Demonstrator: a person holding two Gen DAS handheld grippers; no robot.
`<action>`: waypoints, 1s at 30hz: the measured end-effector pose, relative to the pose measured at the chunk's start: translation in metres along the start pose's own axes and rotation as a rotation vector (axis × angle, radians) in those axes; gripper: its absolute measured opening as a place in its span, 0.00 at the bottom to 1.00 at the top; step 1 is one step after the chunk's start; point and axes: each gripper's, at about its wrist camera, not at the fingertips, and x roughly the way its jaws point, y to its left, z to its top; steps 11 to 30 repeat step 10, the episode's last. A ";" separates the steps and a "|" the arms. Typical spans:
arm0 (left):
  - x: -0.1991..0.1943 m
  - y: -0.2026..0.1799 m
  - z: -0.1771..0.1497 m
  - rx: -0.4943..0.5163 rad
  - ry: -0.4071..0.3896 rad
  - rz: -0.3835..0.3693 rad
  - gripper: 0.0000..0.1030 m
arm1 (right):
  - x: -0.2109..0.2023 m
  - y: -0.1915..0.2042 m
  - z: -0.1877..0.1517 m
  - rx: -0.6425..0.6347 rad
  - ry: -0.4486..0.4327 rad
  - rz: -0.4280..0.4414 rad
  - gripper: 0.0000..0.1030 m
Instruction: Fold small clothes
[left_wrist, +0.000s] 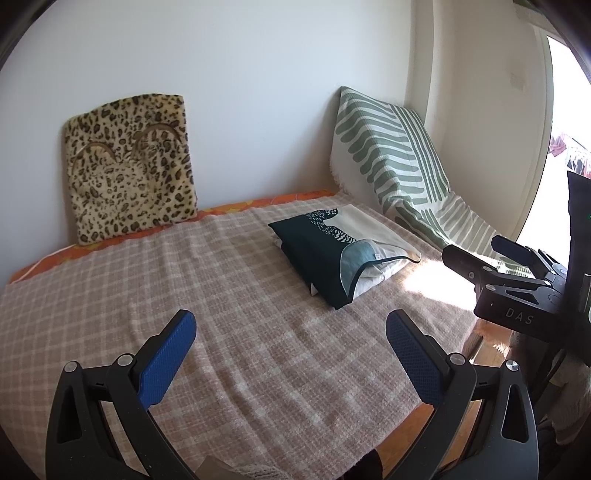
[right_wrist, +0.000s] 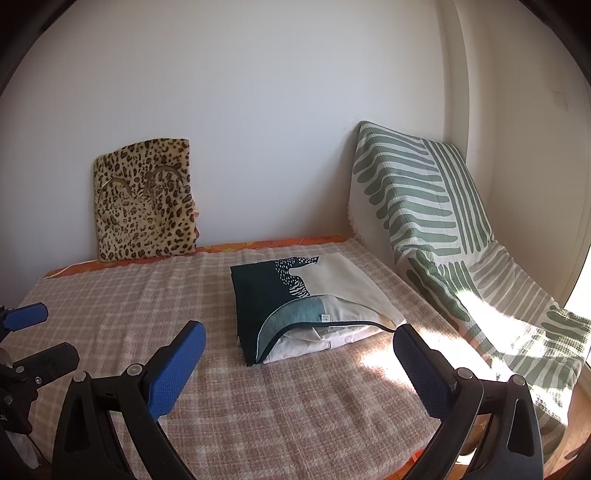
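Centre-right of frame, on the pink-and-white checked woven blanket (left_wrist: 229, 295), lies one folded dark-teal-and-cream patterned cloth bundle (left_wrist: 341, 251), long axis running from near-left to far-right, open edge toward the cameras. Left gripper (left_wrist: 291, 332) spread wide, holding nothing; right gripper (right_wrist: 299, 343) likewise, "DAS" on its body. Two cushions: leopard-print (left_wrist: 129, 166), green-striped (left_wrist: 388, 155).
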 end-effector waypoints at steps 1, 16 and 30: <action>0.000 0.000 0.000 0.000 0.000 0.000 0.99 | 0.000 0.001 0.000 -0.001 0.001 0.000 1.00; 0.002 0.001 0.000 0.009 -0.008 0.000 0.99 | 0.001 0.003 -0.002 0.002 0.004 -0.002 1.00; 0.002 0.001 0.000 0.009 -0.008 0.000 0.99 | 0.001 0.003 -0.002 0.002 0.004 -0.002 1.00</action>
